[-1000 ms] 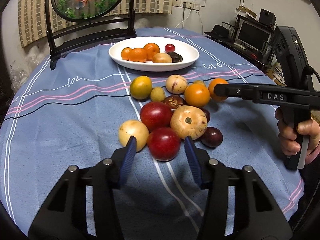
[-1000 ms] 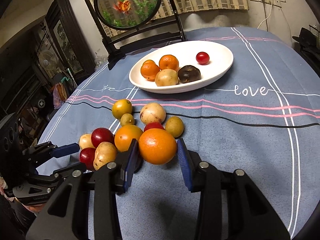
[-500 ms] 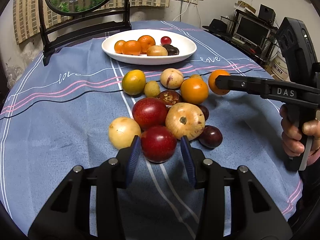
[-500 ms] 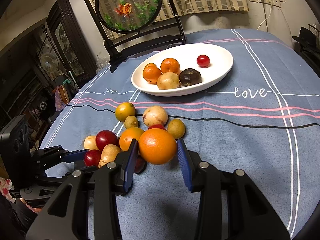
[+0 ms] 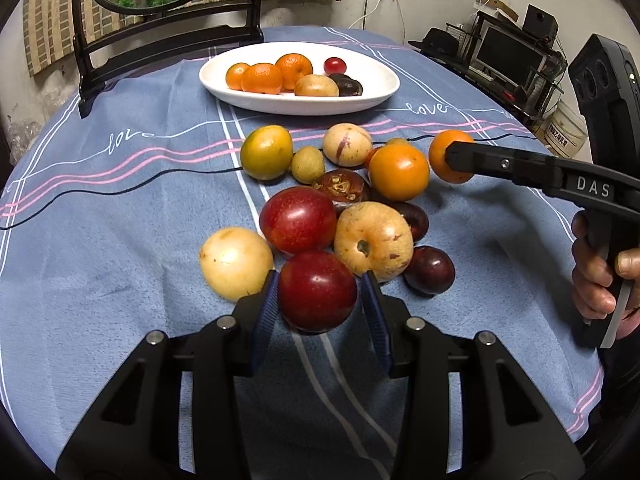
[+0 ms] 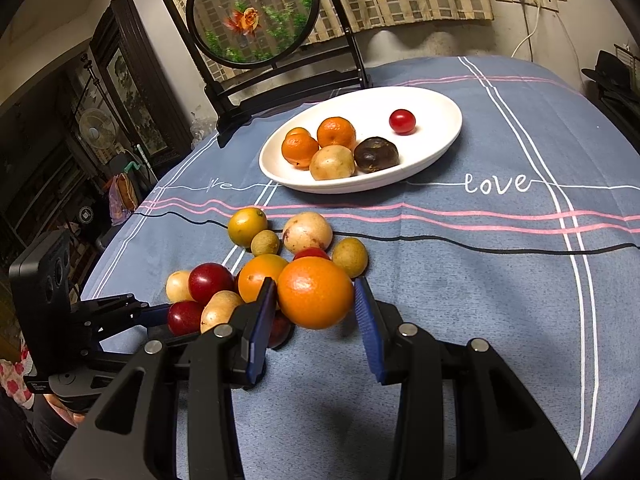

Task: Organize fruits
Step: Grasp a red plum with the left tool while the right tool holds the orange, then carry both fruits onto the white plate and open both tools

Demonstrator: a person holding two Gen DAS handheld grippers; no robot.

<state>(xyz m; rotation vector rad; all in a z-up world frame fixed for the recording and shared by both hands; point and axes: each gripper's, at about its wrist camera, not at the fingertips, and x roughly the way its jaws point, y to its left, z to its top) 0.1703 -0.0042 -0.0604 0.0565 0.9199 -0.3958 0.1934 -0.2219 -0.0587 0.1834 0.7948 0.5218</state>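
Note:
A pile of loose fruit lies on the blue tablecloth (image 5: pixel 100 240). My left gripper (image 5: pixel 318 298) is shut on a dark red plum (image 5: pixel 317 291) at the near edge of the pile. My right gripper (image 6: pixel 315 300) is shut on a large orange (image 6: pixel 315 293) and holds it just above the cloth; the orange also shows in the left wrist view (image 5: pixel 450 156). A white oval plate (image 5: pixel 380 80) at the back holds several fruits: oranges, a yellow fruit, a dark fruit and a small red one. The plate also shows in the right wrist view (image 6: pixel 440 120).
A round fish picture on a black stand (image 6: pixel 256 12) stands behind the plate. Shelves with a monitor (image 5: pixel 508 56) are off the table's right side. Other fruits in the pile include a red apple (image 5: pixel 298 220), a yellow apple (image 5: pixel 374 240) and a second orange (image 5: pixel 399 172).
My left gripper has moved forward and closed on the dark red plum. My right gripper has lifted the large orange slightly and kept its grip.

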